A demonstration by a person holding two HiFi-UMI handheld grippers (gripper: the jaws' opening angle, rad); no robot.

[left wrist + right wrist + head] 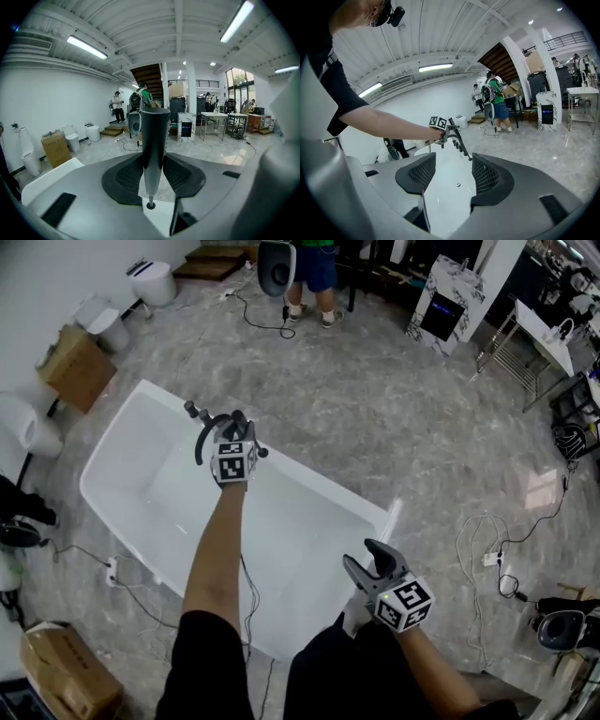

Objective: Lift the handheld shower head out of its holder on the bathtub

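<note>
1. Spanning the room was a glossy, grey-veined floor (403, 418).
2. Bathtub (300, 540): white, smooth, rectangular, with rounded corners.
3. Right gripper (367, 563): grey, with mesh-textured pads; jaws were spread with nothing between them, by the tub's near rim.
4. Left gripper (230, 426): jaws pinched the shower head.
5. Shower head (153, 140): smooth, dark metallic cylinder, held upright above the tub's far rim.

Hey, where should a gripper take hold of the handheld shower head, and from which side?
Grip the shower head by its straight round handle, coming from the side with a jaw on each flank. It stands upright and slim, so the pads close squarely across it, as the left gripper holds it now.
</note>
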